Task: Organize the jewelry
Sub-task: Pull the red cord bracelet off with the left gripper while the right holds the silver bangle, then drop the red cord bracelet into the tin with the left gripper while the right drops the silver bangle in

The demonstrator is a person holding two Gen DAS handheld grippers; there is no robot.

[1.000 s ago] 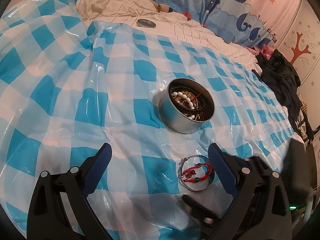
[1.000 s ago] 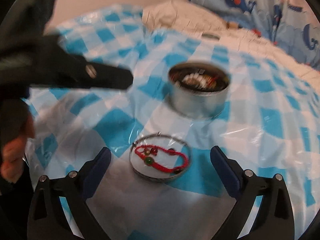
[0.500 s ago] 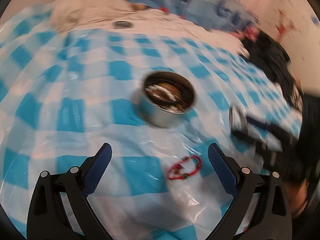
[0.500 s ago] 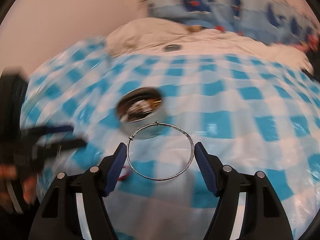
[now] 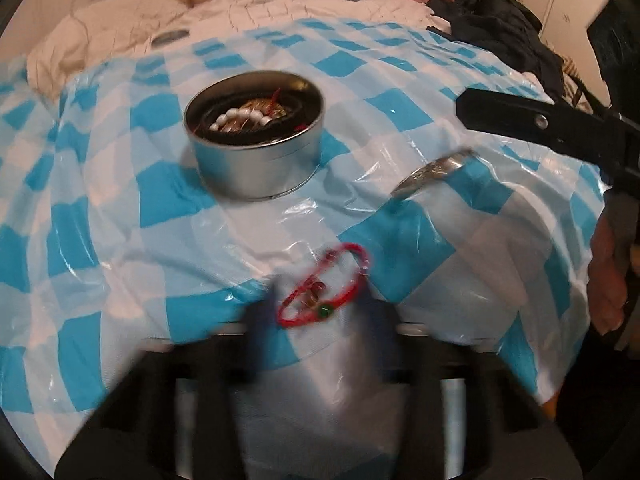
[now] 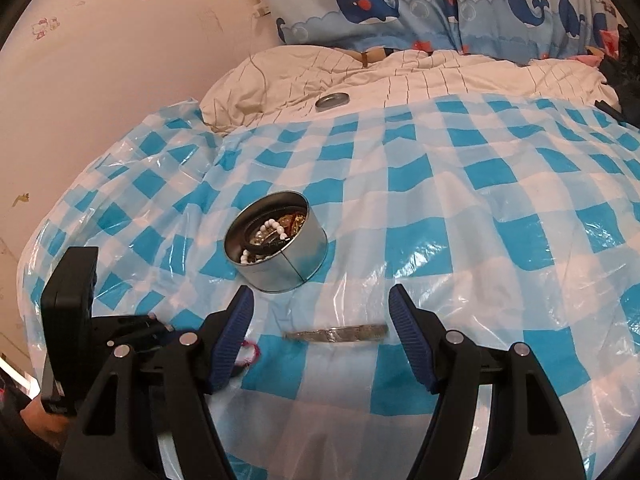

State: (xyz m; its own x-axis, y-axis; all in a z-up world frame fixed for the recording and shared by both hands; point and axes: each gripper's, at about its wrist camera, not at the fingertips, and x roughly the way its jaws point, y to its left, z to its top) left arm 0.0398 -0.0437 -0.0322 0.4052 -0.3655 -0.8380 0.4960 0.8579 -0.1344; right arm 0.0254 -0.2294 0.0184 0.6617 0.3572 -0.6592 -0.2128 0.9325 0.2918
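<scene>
A round metal tin (image 5: 256,140) holding pearls and other jewelry sits on the blue checked plastic sheet (image 5: 120,240); it also shows in the right wrist view (image 6: 276,248). A red cord bracelet (image 5: 324,288) lies between the blurred fingers of my left gripper (image 5: 316,320), which are closing around it. My right gripper (image 6: 322,338) holds a silver bangle (image 6: 336,333) edge-on between its blue pads; the bangle shows in the left wrist view (image 5: 432,172) too. The red bracelet (image 6: 250,352) peeks out left of the right gripper.
The tin's lid (image 6: 332,100) lies on the white quilt (image 6: 400,76) at the back. Whale-print pillows (image 6: 400,0) stand behind it. Dark clothing (image 5: 500,36) lies at the right edge of the bed. A wall (image 6: 120,60) runs along the left.
My right gripper picked the silver bangle up off the red bracelet and turned it edge-on. My left gripper moved down to the red bracelet and its fingers are closing in.
</scene>
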